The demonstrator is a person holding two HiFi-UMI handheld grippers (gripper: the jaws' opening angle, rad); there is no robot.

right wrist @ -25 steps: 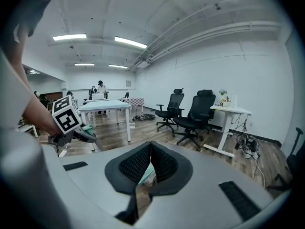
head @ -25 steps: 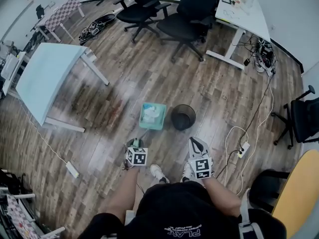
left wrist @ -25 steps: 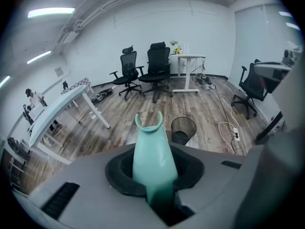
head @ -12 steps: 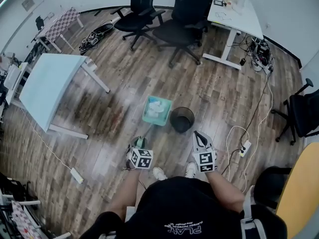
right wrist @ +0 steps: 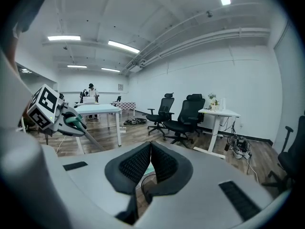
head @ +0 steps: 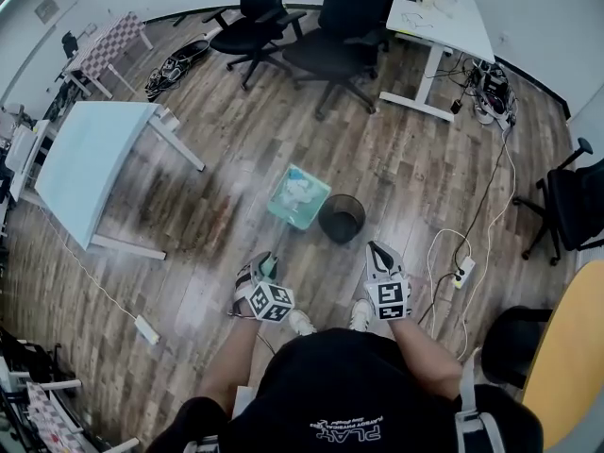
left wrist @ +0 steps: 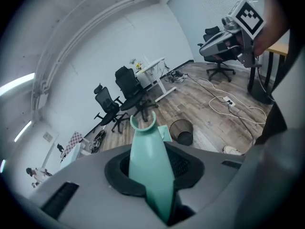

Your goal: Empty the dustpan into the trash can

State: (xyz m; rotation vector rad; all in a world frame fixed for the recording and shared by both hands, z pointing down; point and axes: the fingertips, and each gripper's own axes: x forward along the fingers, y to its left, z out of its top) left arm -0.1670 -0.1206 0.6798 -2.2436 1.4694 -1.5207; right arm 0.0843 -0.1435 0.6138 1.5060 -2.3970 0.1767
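Two grippers: the left gripper (head: 267, 267) and the right gripper (head: 377, 253) sit low in the head view, left and right of centre, marker cubes facing up, in front of the person's dark shirt.
Left gripper: closed to a narrow gap on the teal dustpan handle (left wrist: 147, 171), which fills the space between the black pads and runs on forward out of the jaws.
Right gripper: jaws together, pads meeting at their tips, nothing between them.
Dustpan (head: 298, 196): teal, at the centre of the head view on the far end of the long handle, turned diagonally, with white crumpled paper lying in it.
Trash can (head: 342, 218): black mesh, round, upright on the floor just right of the dustpan; whether the two touch cannot be told.
Floor (head: 406, 177): wood planks.
Shoes (head: 300, 323): white, between the grippers at the lower centre.
Cable and power strip (head: 461, 274): white, right of the right gripper.
Table (head: 90, 159): light blue, left side.
Office chairs (head: 330, 36): two, black, top centre.
Desk (head: 444, 12): white, upper right.
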